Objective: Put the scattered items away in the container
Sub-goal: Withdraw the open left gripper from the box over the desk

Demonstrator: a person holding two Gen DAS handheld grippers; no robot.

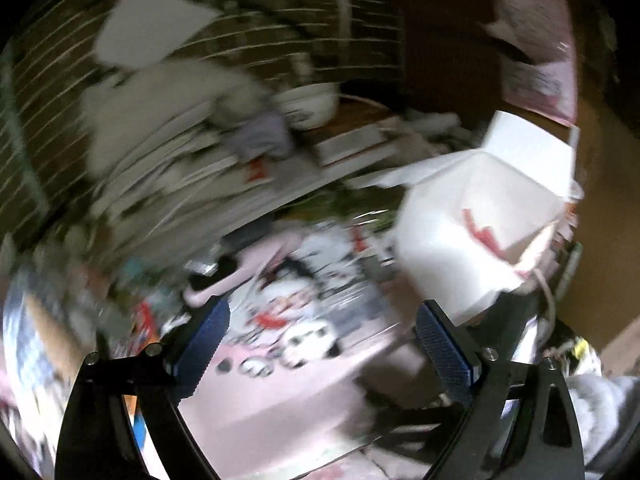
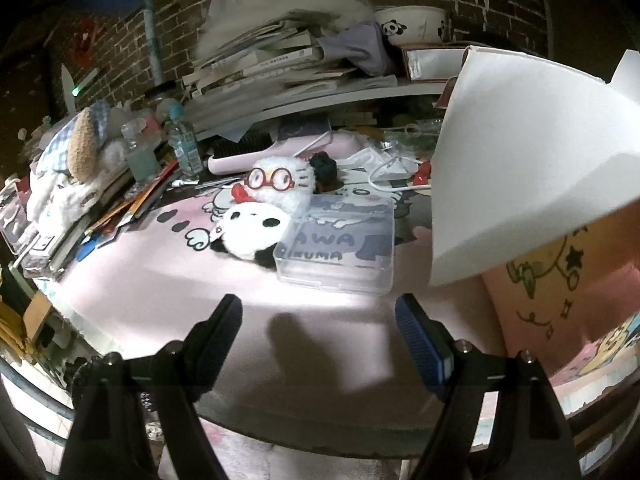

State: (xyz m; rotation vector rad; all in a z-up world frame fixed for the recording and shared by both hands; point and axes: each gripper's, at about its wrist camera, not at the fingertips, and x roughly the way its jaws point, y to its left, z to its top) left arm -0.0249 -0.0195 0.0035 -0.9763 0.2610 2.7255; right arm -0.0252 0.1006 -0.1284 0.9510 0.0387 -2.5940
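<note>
Pink desk mat (image 2: 208, 280) fills the frame's middle; on it a panda plush (image 2: 252, 232) touches the clear container (image 2: 340, 248). We risk knocking the white box (image 2: 520, 152) at right. Right gripper (image 2: 320, 320) and left gripper (image 1: 320, 332) both gape, empty.

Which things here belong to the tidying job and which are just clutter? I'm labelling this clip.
Job:
clear box
panda plush
glasses plush
dark figurine

Just lying about:
book stack
water bottle
panda bowl
hairbrush
white carton
</note>
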